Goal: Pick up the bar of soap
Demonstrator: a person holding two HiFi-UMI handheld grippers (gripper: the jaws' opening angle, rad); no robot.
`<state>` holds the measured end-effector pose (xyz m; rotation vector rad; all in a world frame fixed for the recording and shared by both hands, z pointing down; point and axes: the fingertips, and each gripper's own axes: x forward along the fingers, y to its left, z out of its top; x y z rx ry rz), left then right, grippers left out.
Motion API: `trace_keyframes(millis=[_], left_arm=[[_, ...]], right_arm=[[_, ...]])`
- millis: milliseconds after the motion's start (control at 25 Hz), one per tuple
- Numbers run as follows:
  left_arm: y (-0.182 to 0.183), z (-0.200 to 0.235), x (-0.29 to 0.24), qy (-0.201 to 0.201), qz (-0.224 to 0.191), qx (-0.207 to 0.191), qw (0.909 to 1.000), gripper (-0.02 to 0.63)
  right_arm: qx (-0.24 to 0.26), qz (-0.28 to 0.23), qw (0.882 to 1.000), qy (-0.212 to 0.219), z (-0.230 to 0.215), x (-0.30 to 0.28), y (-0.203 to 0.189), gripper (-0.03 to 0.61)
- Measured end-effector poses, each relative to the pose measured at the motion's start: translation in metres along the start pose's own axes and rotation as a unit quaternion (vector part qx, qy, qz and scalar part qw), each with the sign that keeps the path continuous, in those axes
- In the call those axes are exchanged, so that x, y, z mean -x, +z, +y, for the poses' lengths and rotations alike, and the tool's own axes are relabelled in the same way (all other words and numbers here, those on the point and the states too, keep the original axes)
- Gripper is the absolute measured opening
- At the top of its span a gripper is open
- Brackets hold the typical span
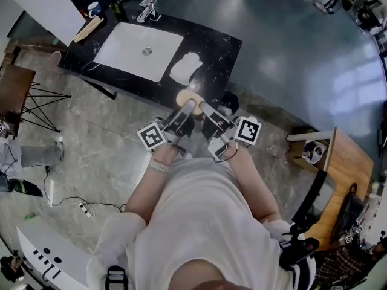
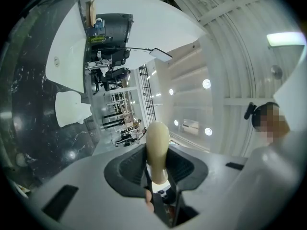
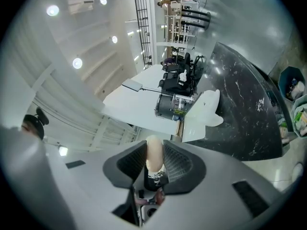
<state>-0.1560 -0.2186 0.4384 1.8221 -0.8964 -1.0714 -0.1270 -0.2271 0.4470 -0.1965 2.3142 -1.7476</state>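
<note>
Indoor, bright, even light. Head view: pale window glare on grey floor point(image 1: 357, 83), bent at the edges. Both gripper views: heavy fisheye, black vignette corners. Ceiling lamps point(image 2: 206, 84) blown out, strip light point(image 2: 286, 38) glaring. Lamp highlights on glossy black bench point(image 2: 29, 119). Bar of soap point(image 2: 157, 143) close to lens, slightly soft.

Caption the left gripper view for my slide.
Left gripper clamped on a pale cream bar of soap, black marble counter and white sink beyond.
</note>
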Motion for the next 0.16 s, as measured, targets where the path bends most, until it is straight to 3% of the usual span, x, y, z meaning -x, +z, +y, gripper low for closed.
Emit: trace_keyframes(millis=[160], left_arm=[[0.0012, -0.0003, 0.0016, -0.002, 0.001, 0.001, 1.0, 0.112]], right_arm=[[0.0, -0.003, 1.0, -0.002, -0.0005, -0.0012, -0.002, 0.12]])
